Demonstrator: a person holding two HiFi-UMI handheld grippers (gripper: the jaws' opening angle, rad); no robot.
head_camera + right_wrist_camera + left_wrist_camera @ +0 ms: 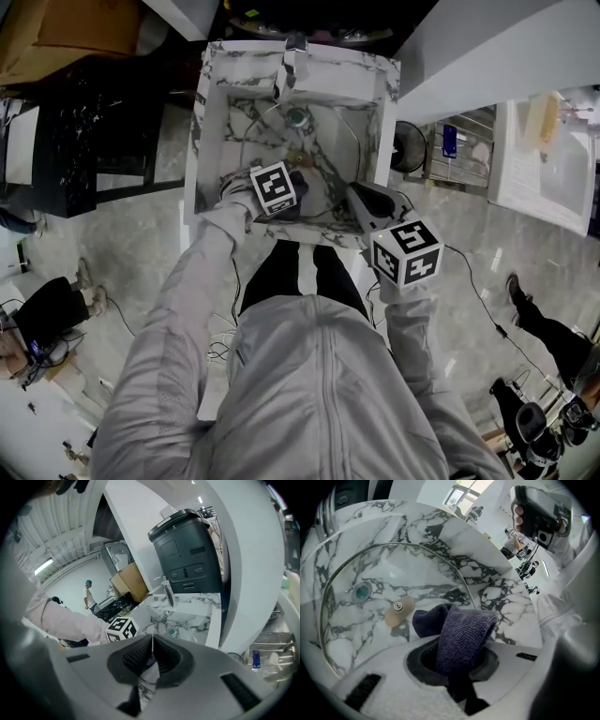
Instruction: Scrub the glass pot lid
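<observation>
A glass pot lid (417, 573) with a steel rim and a beige knob (397, 611) stands tilted in the white marble sink (211, 112). In the head view the knob (298, 157) shows just below the drain (298, 117). My left gripper (454, 663) is shut on a folded purple cloth (464, 637), which rests against the lid's glass beside the knob. From the right, my right gripper (152, 656) is shut on the lid's thin edge. In the head view the left gripper (292, 192) and the right gripper (359, 199) both reach into the sink's near side.
A faucet (292, 56) stands at the sink's far rim. A black marbled counter (84, 122) lies to the left, a dish rack (459, 141) to the right. Cables (220, 347) lie on the floor. A black bin (187, 550) rises behind the sink.
</observation>
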